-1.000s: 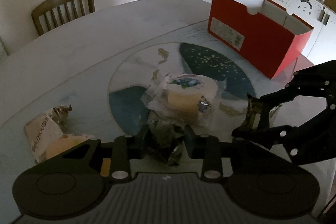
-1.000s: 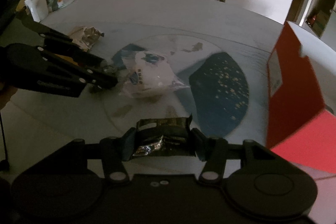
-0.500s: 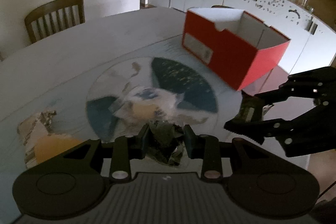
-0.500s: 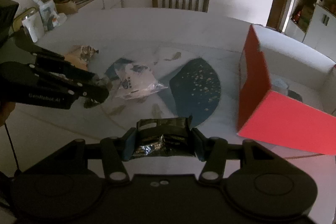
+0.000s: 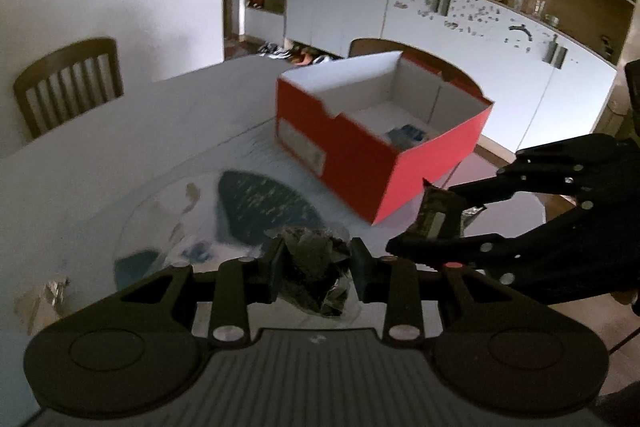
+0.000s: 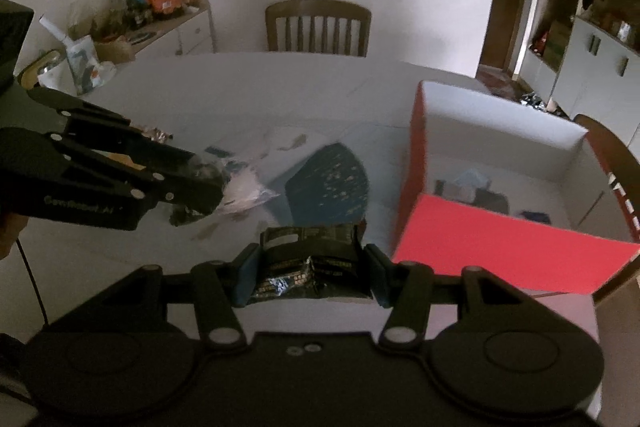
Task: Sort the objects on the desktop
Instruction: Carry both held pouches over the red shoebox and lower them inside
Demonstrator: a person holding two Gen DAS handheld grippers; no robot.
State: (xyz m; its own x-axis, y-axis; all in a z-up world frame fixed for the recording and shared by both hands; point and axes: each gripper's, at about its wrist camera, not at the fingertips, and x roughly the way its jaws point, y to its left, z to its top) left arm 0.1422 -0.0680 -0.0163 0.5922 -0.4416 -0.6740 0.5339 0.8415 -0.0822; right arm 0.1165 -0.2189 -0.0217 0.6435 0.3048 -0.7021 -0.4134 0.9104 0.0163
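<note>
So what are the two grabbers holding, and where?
The left gripper pinches a crumpled dark wrapper by its sides. The right gripper pinches a black snack packet by its side edges.

A: Any readable text?
B: Faint lettering on the left tool body, maybe "GenRobot.AI", blurry. Dark wrapper has print, illegible.
A: Red box label?
B: Unreadable.

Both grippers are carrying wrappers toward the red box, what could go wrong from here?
1. The left gripper and right gripper sit close together; converging on the red box they might collide.
2. The crumpled wrapper is loose foil and could slip from the fingers before clearing the box wall.
3. The box sits near the table edge; a bump might push it off.
</note>
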